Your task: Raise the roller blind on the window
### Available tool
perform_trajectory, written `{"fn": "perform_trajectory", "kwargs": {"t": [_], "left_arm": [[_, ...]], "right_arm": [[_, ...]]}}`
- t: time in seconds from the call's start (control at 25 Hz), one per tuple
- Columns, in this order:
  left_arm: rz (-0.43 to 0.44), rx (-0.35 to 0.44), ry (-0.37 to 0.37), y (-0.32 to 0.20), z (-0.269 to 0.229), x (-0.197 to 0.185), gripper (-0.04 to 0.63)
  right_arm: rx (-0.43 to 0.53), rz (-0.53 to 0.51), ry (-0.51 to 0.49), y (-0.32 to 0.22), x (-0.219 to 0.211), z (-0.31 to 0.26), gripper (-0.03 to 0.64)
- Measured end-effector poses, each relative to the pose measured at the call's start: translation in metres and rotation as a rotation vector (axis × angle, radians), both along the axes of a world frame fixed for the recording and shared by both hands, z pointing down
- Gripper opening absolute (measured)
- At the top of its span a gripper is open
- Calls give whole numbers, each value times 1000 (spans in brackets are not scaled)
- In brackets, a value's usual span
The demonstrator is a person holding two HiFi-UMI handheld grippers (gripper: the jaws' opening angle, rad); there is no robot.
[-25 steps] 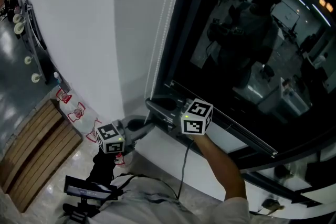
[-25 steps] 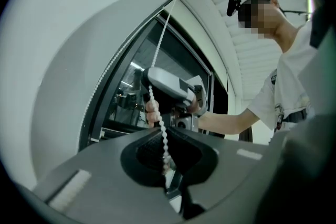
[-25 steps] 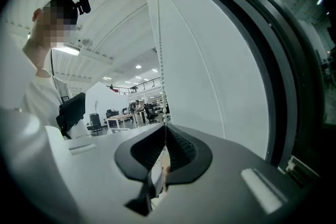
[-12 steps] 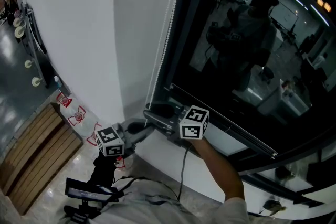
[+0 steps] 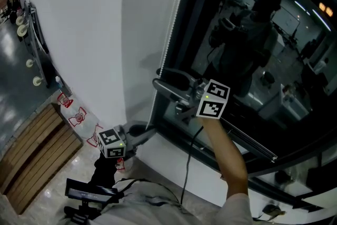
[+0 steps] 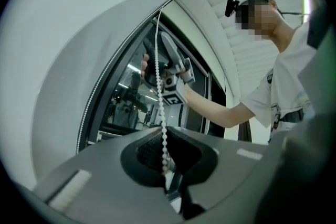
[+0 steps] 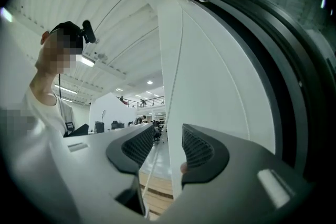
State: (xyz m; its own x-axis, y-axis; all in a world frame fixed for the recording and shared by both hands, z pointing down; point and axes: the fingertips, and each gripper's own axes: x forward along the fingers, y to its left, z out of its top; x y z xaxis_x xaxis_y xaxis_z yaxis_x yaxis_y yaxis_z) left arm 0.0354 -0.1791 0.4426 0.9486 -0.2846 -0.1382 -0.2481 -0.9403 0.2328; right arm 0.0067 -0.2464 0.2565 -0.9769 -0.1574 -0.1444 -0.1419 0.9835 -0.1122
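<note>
Chain first: the blind's bead chain (image 5: 170, 29) drops down the left edge of the dark window (image 5: 253, 55), just where the frame meets the white wall (image 5: 79, 34), and both tools are lined up on it. Down low and near the person, the left tool (image 5: 148, 130) sits just under the window's bottom left corner, and it is clamped tight. The left gripper view has the beads running straight down into the pinched pads of that tool, the strand taut above them. Higher up the same chain is the right tool (image 5: 164, 82), held out on a bare forearm (image 5: 226, 150) that reaches up from the near right. Its marker cube faces the head camera. Its jaws have just been opening and now stand wide apart. In the right gripper view a thin strand of the chain runs through the gap, closer to the left pad, with neither pad pressing on it. So it is a loose straddle up there, no grip, while the lower tool alone has hold of the chain. Seen from the left tool, the right one hangs well above, right against the line of beads. The blind's fabric I cannot pick out in any view. Far left and below, wooden slats (image 5: 37, 155) lie on a shiny floor.
</note>
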Motion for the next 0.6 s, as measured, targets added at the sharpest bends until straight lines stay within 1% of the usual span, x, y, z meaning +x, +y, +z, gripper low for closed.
{"fn": "perform_trajectory", "kwargs": {"t": [0.24, 0.6], "left_arm": [[8, 3, -6, 2, 2, 2, -2], [1, 1, -6, 2, 2, 1, -2]], "right_arm": [[125, -11, -55, -9, -1, -84, 149], [264, -11, -90, -6, 1, -166, 146]]}}
